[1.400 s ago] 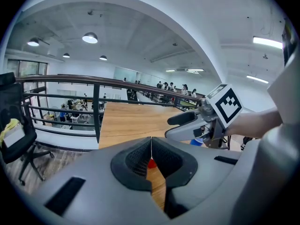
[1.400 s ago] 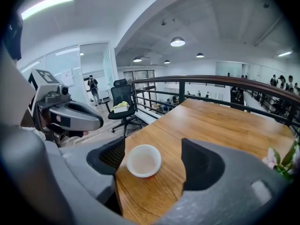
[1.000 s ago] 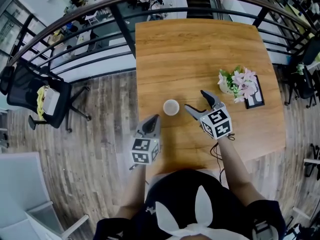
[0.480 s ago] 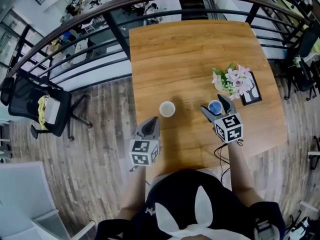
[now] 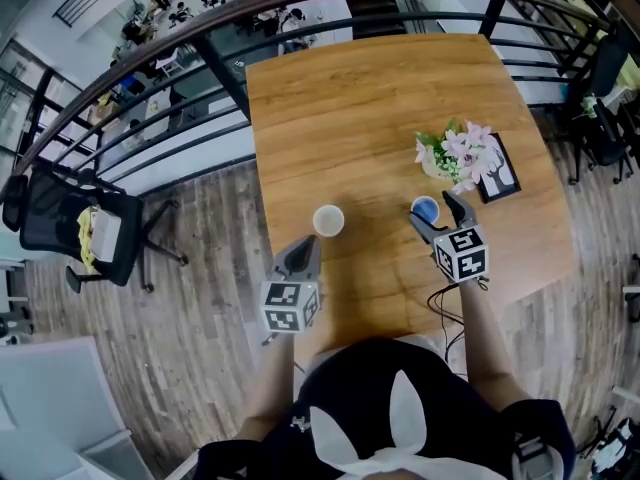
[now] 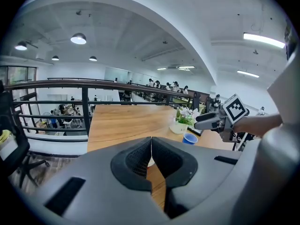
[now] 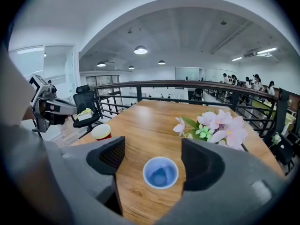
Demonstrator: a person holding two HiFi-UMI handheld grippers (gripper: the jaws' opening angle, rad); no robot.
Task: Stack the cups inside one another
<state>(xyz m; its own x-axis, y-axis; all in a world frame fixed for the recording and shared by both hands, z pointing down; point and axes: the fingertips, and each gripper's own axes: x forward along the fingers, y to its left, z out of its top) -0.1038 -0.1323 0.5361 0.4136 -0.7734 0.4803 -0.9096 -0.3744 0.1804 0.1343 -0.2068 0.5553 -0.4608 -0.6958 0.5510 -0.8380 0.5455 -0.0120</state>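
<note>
Has carried the right gripper (image 5: 431, 208) rightward across the bench (image 5: 350, 98) since a second ago: then close beside the red cup (image 5: 328, 220) with the pale rim, now over at the blue cup (image 5: 425, 209). Holds its fingers (image 7: 108, 156) wide apart, one on either side of the blue cup, with bare wood showing in the gap on both sides, so gripping nothing. Blue cup upright and open-mouthed on the bench, just in front of the pot of pink flowers (image 5: 455, 156), with a dark frame (image 5: 503, 176) lying beside the pot. Red cup upright too, alone toward the near left part of the bench, well apart from the blue one and in much the same spot as before. Has left the left gripper (image 5: 306, 243) about where it was, low at the near left edge of the bench, just short of the red cup and pointing toward it. Fingers (image 6: 136, 159) there pressed together, nothing between them. Off the bench to the left, a black office chair (image 5: 75, 218) on the plank floor (image 5: 210, 298), beside a dark railing (image 5: 150, 58).
</note>
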